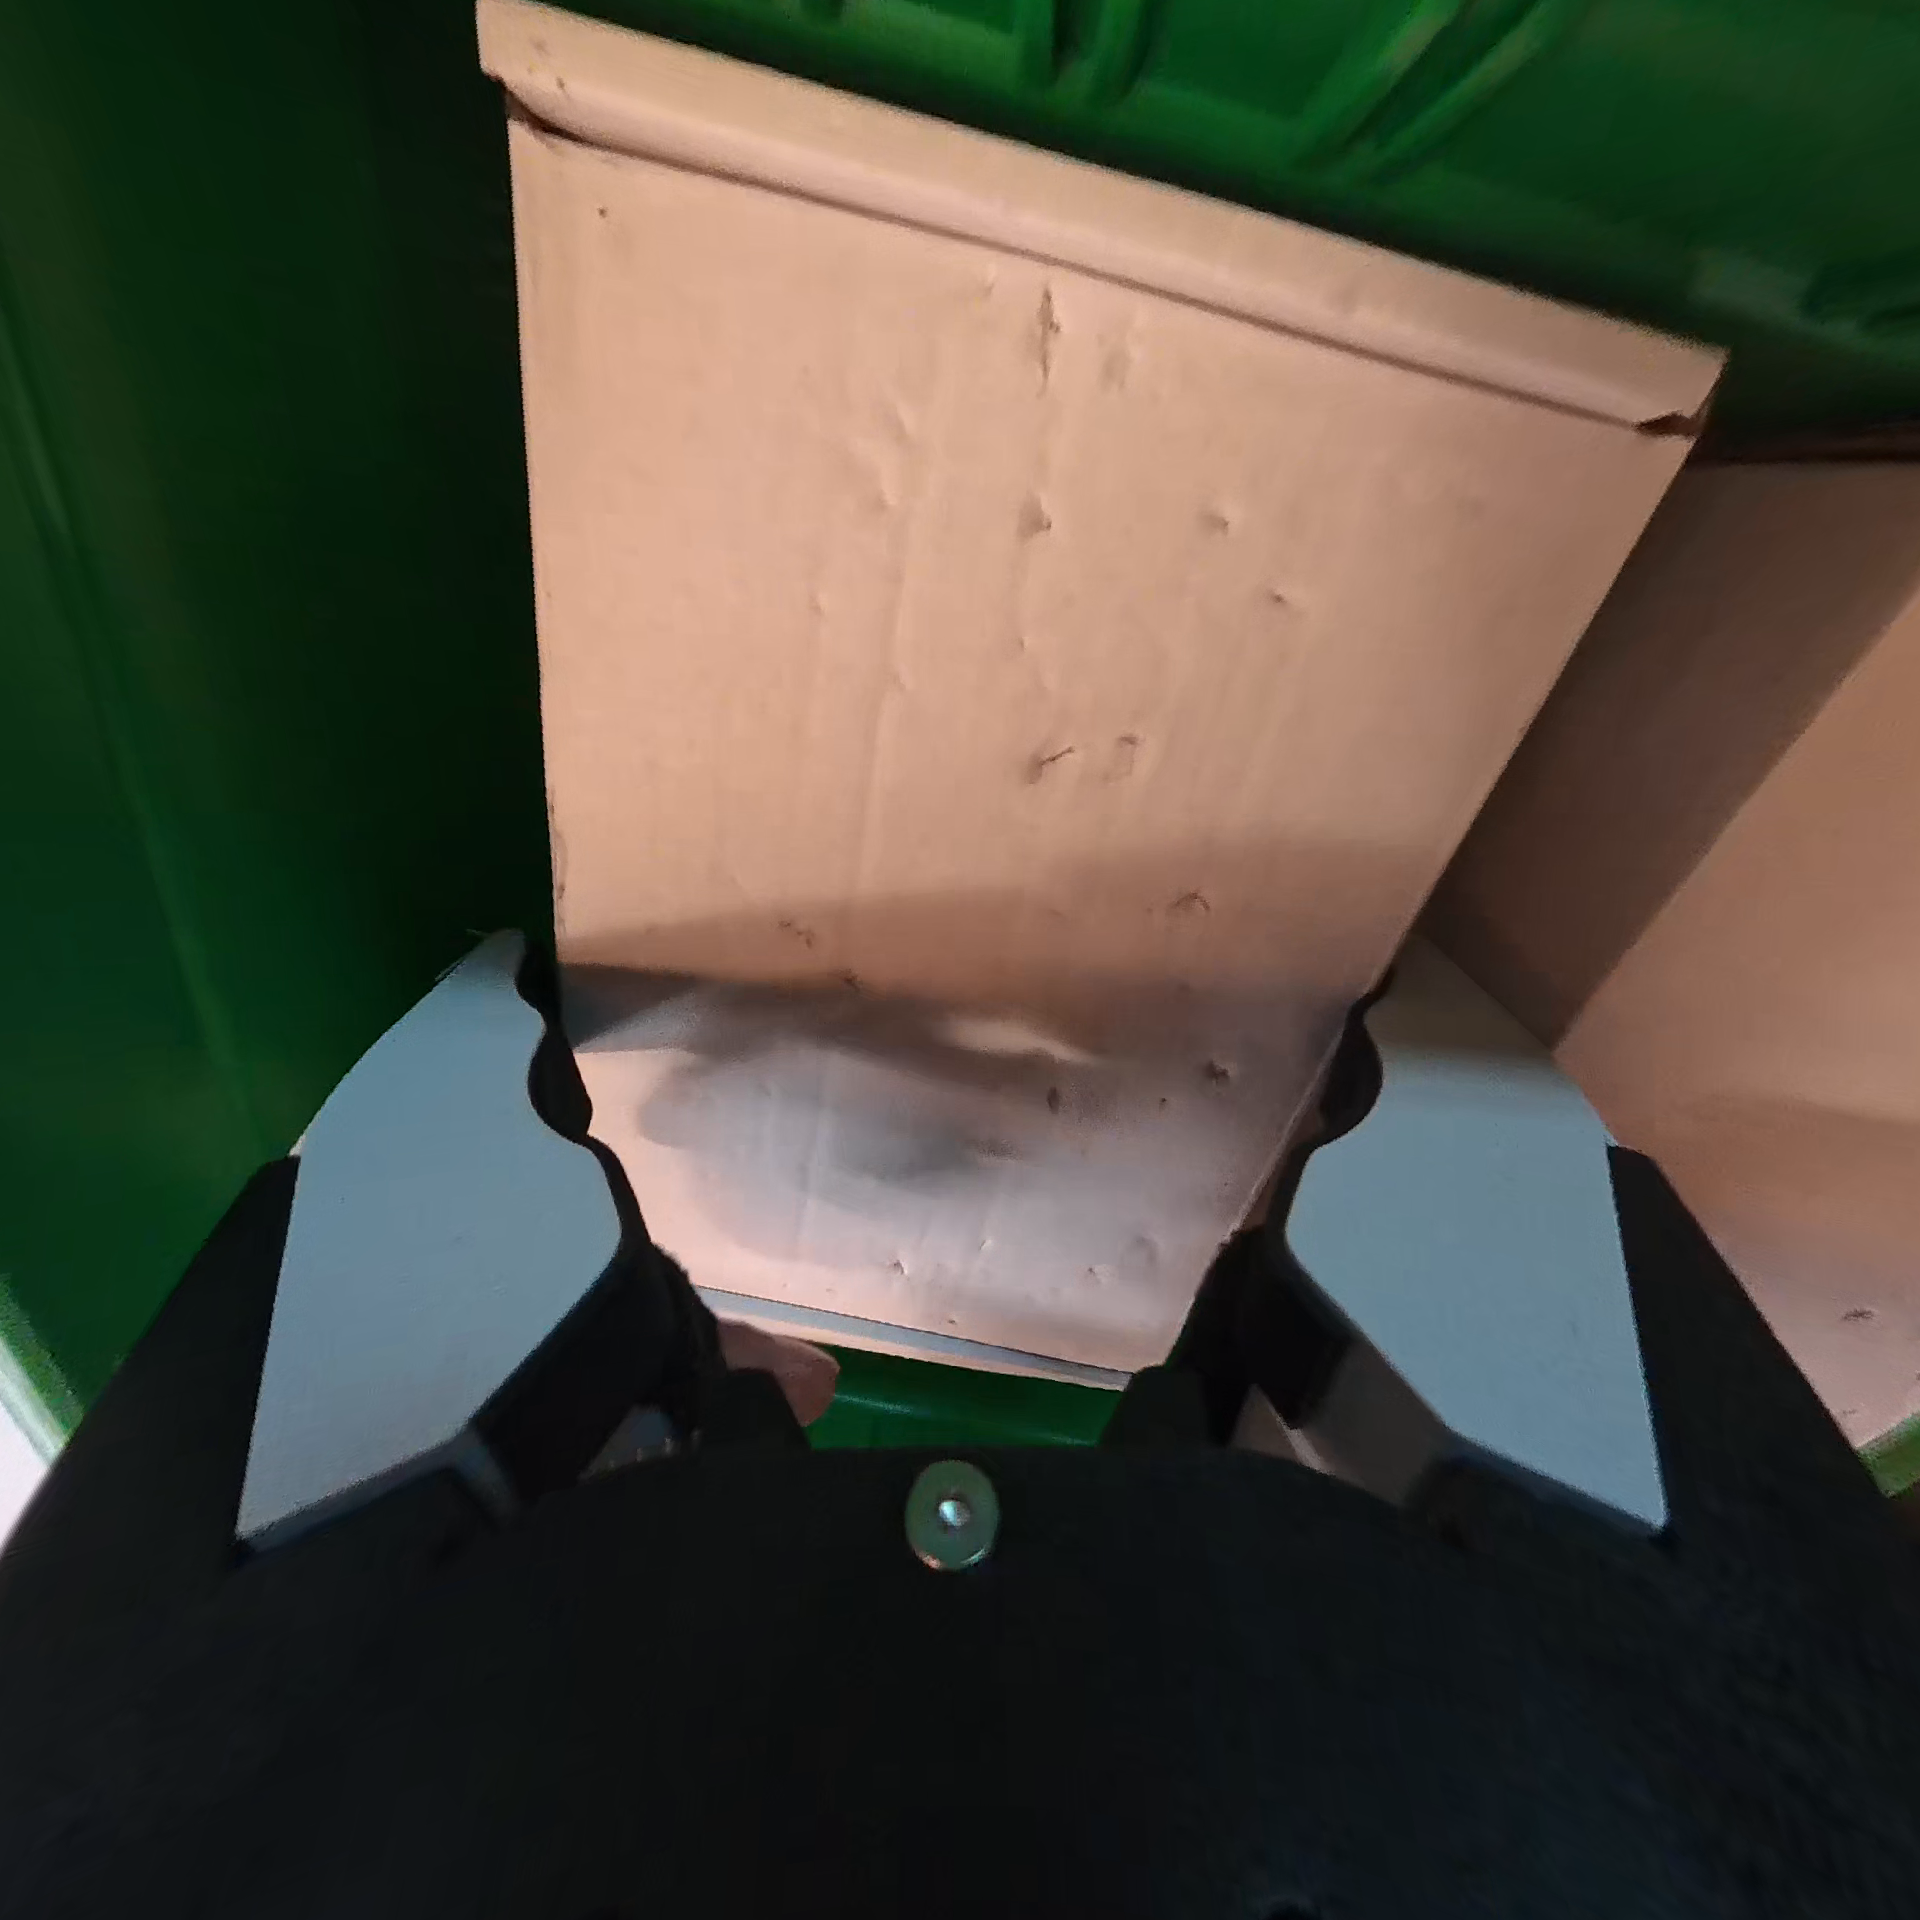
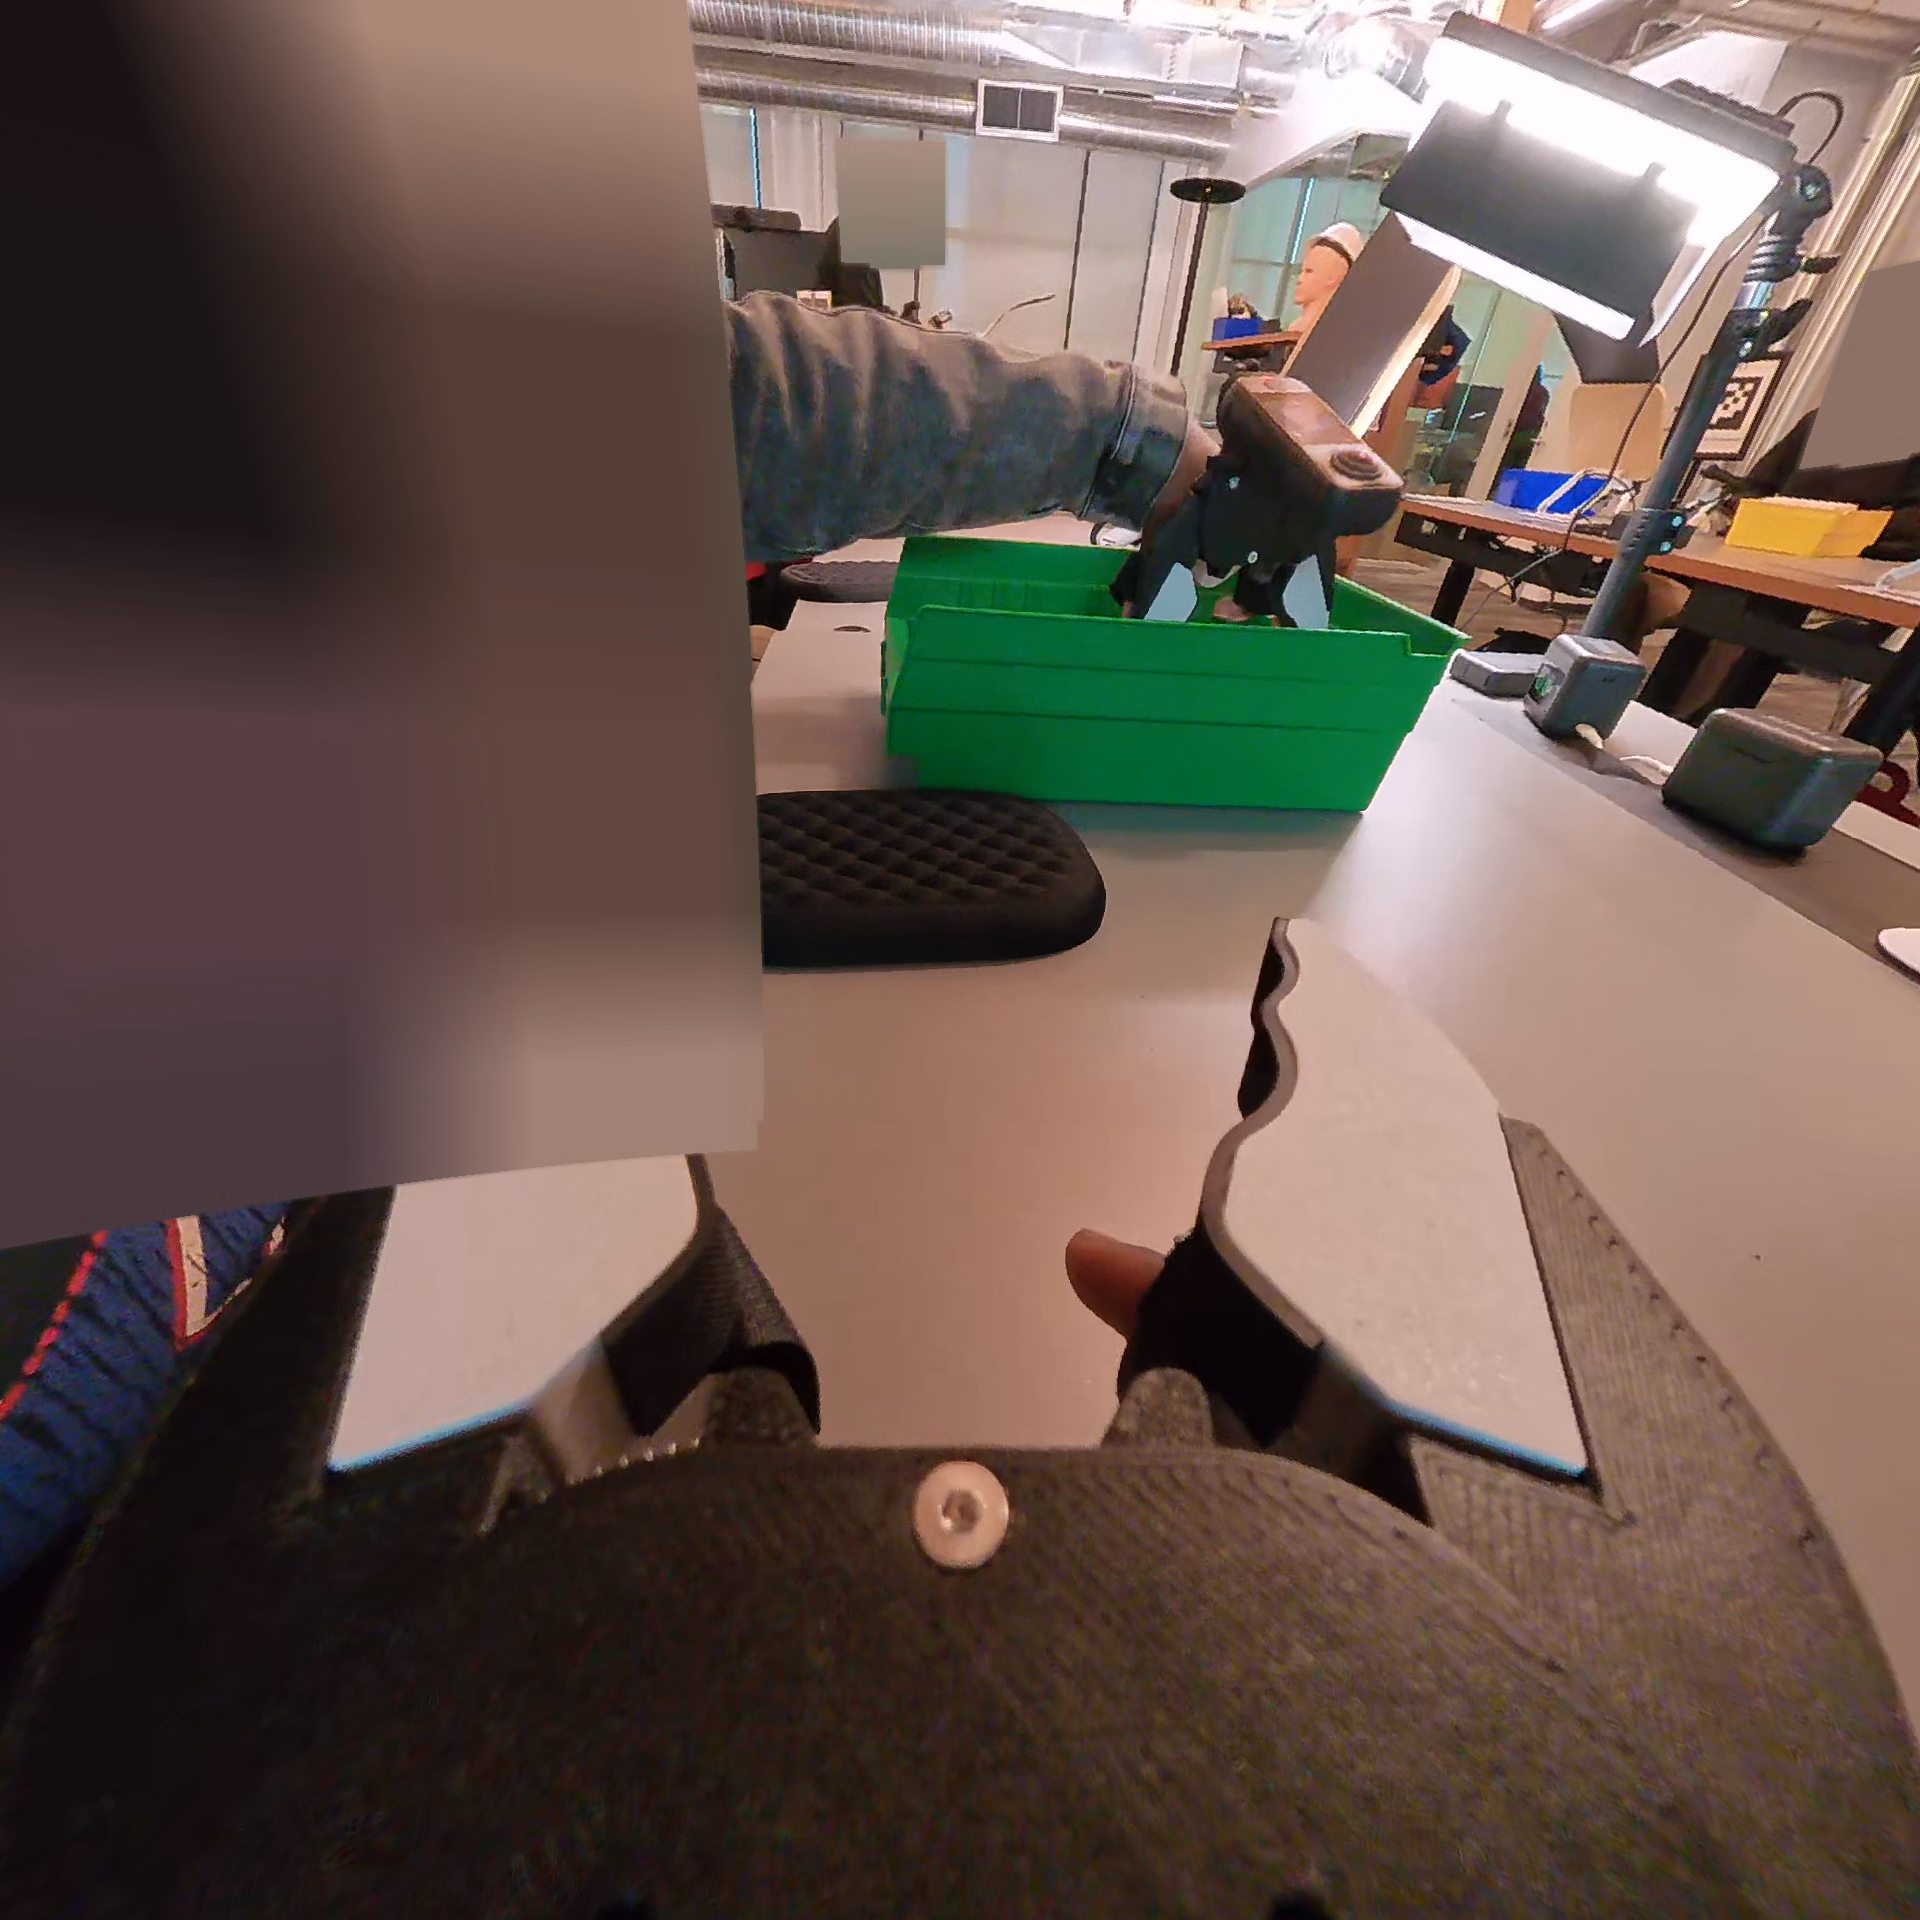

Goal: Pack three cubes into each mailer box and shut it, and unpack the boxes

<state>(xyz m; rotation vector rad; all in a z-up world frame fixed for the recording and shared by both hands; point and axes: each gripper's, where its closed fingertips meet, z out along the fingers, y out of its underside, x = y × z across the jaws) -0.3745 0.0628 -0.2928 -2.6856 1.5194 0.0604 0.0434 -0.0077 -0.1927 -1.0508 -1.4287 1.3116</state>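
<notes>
The left gripper (image 1: 951,1091) clasped a box (image 1: 1039,623) inside the green bin (image 2: 1132,717); the right gripper (image 2: 997,1049) hung open above the desk (image 2: 1455,987).

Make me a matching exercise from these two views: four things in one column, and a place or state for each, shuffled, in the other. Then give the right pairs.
Things
1. mailer box
2. green bin
3. black mesh pad
4. right gripper

Places or states
A. lies on the grey table, in front of the bin
B. open and empty, low over the table
C. closed, between the jaws of the left gripper
D. stands on the table, the left gripper reaching down into it

Pairs: 1-C, 2-D, 3-A, 4-B
</notes>
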